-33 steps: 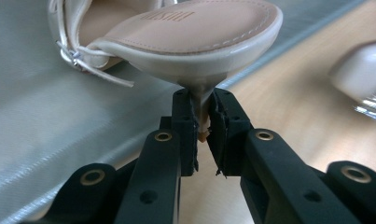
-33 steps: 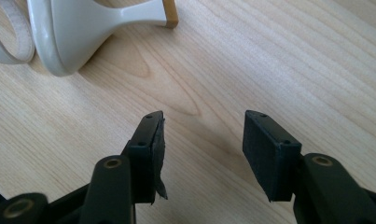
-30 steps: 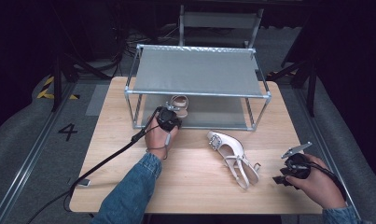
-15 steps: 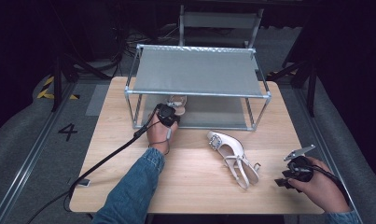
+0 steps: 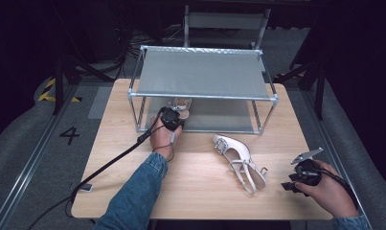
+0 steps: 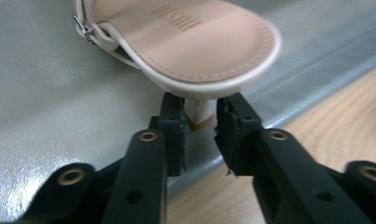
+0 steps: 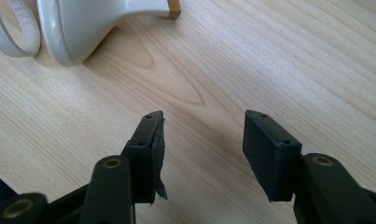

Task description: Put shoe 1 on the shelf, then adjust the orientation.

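A cream strappy sandal point(image 6: 195, 42) rests on the grey lower shelf point(image 6: 45, 102) of a metal rack point(image 5: 202, 74). My left gripper point(image 6: 199, 126) is shut on its short heel point(image 6: 197, 112), one jaw on each side. From the high view, that gripper point(image 5: 174, 115) sits at the rack's front edge with the sandal point(image 5: 181, 103) just inside. A matching sandal point(image 5: 238, 158) lies on its side on the wooden table. My right gripper point(image 7: 202, 140) hovers open over bare wood, its heel point(image 7: 83, 23) ahead to the left. The right gripper point(image 5: 291, 186) is near the table's front right corner.
The rack's top shelf covers most of the lower one, and its posts point(image 5: 133, 112) stand at the corners. A black cable point(image 5: 109, 165) trails from the left gripper across the table's left side. Dark floor and stands surround the table point(image 5: 190, 191).
My left gripper has pushed the sandal a little farther in under the rack's top shelf. The right hand has sunk slightly toward the front edge.
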Demonstrator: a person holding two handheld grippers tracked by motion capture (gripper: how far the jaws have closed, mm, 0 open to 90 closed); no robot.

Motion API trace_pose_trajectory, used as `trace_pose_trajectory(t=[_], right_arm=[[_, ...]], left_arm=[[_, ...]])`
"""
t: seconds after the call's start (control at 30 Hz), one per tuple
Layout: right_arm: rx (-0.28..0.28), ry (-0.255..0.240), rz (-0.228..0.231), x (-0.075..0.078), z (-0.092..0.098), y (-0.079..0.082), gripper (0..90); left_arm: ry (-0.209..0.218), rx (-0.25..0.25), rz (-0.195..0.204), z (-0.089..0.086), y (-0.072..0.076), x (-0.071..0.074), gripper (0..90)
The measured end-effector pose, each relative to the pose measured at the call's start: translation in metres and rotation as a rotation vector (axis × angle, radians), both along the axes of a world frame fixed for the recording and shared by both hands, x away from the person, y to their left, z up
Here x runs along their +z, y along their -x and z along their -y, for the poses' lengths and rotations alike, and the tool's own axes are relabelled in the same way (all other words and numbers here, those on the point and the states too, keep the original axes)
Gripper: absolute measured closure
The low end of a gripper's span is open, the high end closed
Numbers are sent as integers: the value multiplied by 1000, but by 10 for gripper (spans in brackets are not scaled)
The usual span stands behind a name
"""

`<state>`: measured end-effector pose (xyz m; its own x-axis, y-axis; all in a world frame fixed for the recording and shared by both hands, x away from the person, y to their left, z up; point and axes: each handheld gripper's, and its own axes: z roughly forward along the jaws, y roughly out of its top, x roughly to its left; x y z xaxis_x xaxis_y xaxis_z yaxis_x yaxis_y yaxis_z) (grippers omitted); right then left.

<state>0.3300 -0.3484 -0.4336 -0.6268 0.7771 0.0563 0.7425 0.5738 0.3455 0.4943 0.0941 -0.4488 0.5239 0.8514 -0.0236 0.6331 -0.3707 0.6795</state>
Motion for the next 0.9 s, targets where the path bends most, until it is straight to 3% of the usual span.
trace_pose_trajectory(t=[0.23, 0.4, 0.57, 0.67, 0.77, 0.9], right_arm=[[25, -2, 10, 3, -8, -7, 494], [45, -1, 24, 5, -14, -12, 493], [66, -7, 48, 11, -23, -17, 487], [80, -9, 58, 14, -29, -20, 484], [97, -8, 69, 17, -36, -23, 480], [114, -17, 85, 24, -47, -25, 477]], left_arm=[[1, 17, -17, -5, 21, 17, 561], [-25, 4, -22, -11, 38, 31, 502], [-30, 0, -57, -19, 54, 43, 458], [-52, -5, -59, -26, 60, 48, 422], [-42, 2, -73, -33, 68, 51, 410], [-59, 15, -84, -45, 76, 53, 386]])
